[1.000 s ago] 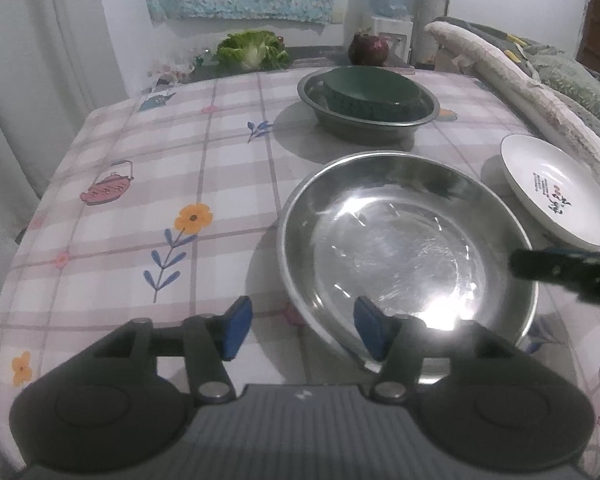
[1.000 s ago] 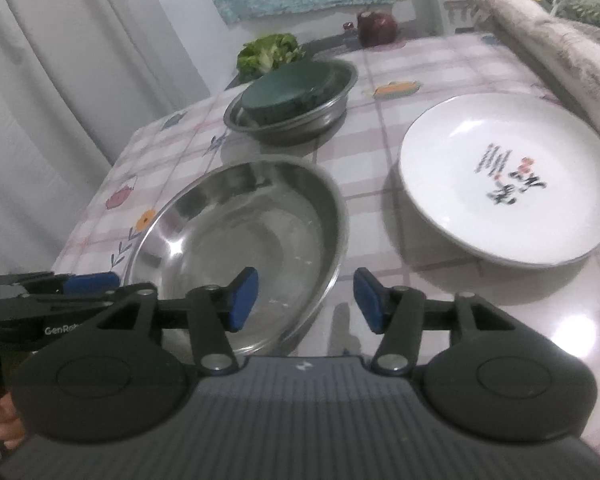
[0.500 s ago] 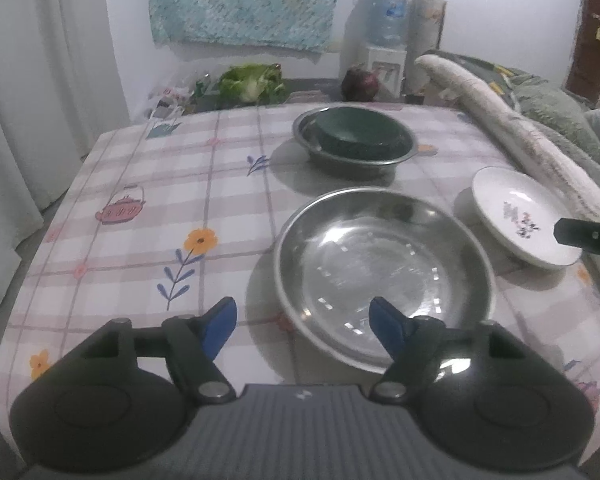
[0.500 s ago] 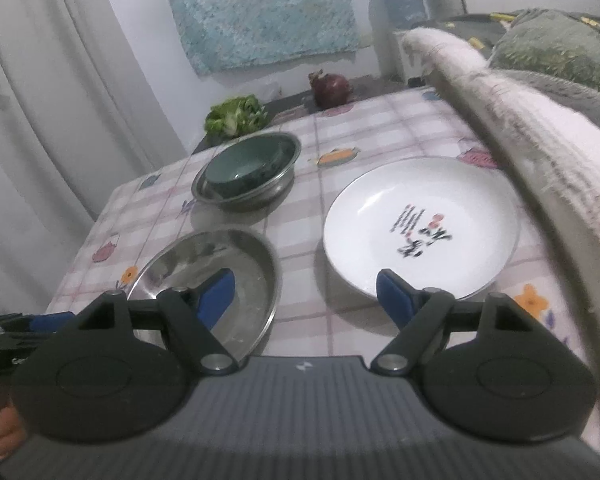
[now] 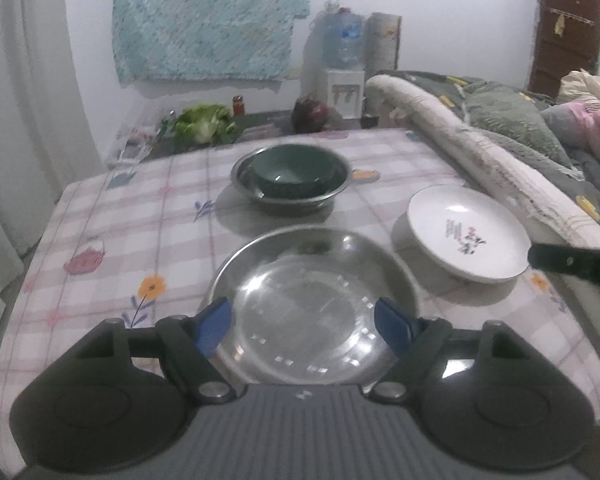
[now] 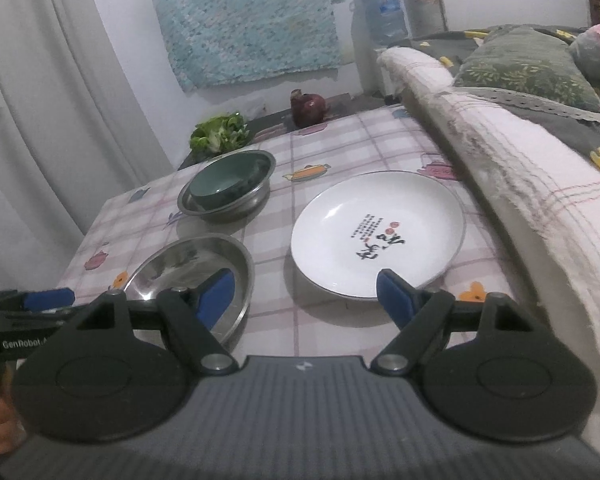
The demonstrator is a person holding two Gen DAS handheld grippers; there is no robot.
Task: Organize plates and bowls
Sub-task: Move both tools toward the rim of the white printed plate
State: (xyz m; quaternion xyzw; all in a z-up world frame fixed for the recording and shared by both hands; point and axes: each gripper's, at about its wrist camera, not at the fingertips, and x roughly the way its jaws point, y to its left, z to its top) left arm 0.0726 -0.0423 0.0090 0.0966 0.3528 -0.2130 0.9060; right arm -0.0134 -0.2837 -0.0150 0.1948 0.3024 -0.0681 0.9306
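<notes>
Now | left gripper (image 5: 302, 328) jaws opening, empty, steel plate (image 5: 312, 308) just ahead | right gripper (image 6: 306, 290) jaws wide, empty, white plate (image 6: 378, 234) ahead | probably ceramic: slick, breakable; grip rim

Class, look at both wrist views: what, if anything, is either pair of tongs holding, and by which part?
Nothing is held. The left tongs, still opening, and the right tongs have only air between their pads, above the table.

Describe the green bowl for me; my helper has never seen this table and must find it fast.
Start at the checked tablecloth covering the table. At its far end, near the leafy greens, sits a steel bowl; the green bowl is nested inside it. It is the only dark green dish: the wide steel plate and white plate lie nearer and empty.
</notes>
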